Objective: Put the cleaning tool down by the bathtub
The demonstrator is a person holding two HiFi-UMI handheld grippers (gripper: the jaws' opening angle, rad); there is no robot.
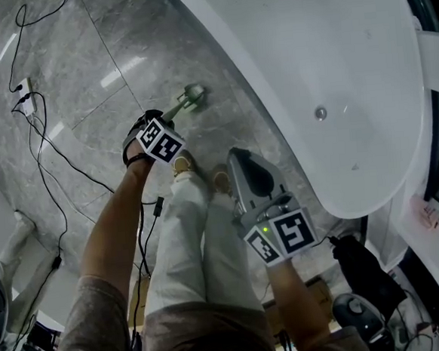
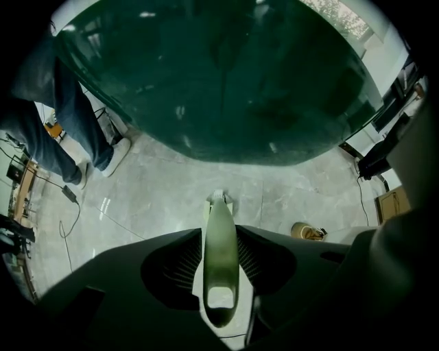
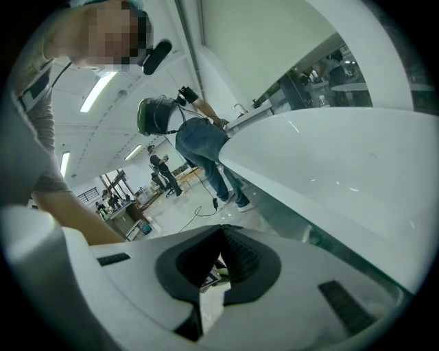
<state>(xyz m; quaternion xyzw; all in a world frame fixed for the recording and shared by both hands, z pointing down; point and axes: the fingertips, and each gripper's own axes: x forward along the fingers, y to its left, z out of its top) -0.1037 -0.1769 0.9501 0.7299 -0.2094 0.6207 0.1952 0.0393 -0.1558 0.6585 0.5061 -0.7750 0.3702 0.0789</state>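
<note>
The cleaning tool [image 1: 193,97] is a pale green brush with a long handle. Its head rests on the grey marble floor just beside the white bathtub [image 1: 332,64], and its handle slants up to my left gripper [image 1: 163,126]. In the left gripper view the handle [image 2: 219,253] runs down between the jaws of the left gripper [image 2: 219,228], which points straight down. The ribbed pads stand a little off it on both sides, so that gripper is open. My right gripper [image 1: 241,156] hangs over the floor by the tub's rim, apart from the tool. Its jaws meet at the tips of the right gripper [image 3: 221,232], with nothing held.
Black cables [image 1: 39,147] and a power strip [image 1: 24,95] lie on the floor at the left. My own legs [image 1: 194,233] and shoes stand below the grippers. Another person's legs [image 2: 62,116] stand beside the tub [image 2: 219,75]. A black bag [image 1: 363,266] sits at the lower right.
</note>
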